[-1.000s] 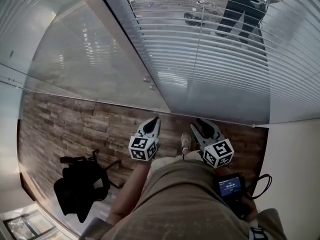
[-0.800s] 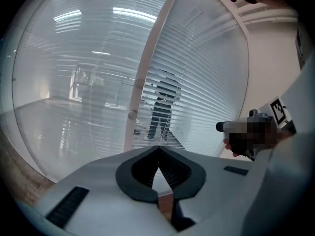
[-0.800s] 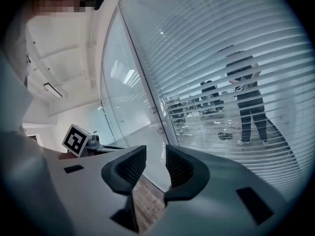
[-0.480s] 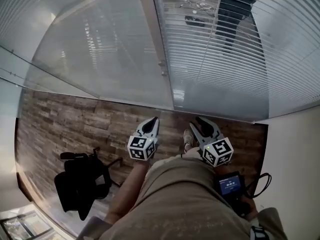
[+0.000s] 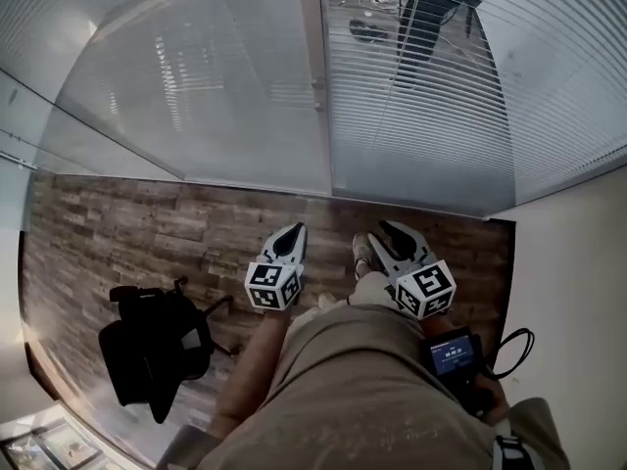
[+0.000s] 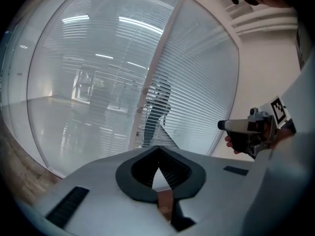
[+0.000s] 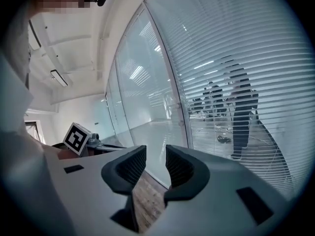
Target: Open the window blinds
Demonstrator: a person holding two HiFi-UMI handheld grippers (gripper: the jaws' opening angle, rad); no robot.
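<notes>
White window blinds (image 5: 431, 96) hang before me; my left tool (image 5: 290, 233) is closed and empty, my right tool (image 5: 390, 231) stands open, holding nothing

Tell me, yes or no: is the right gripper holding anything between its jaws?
No: the right gripper has its jaws apart, and nothing sits between them; the wooden floor shows through the gap.

Behind the window blinds (image 5: 441, 116), my head view cuts a person (image 5: 423, 18) off at its top edge; slats stripe the rest.
</notes>
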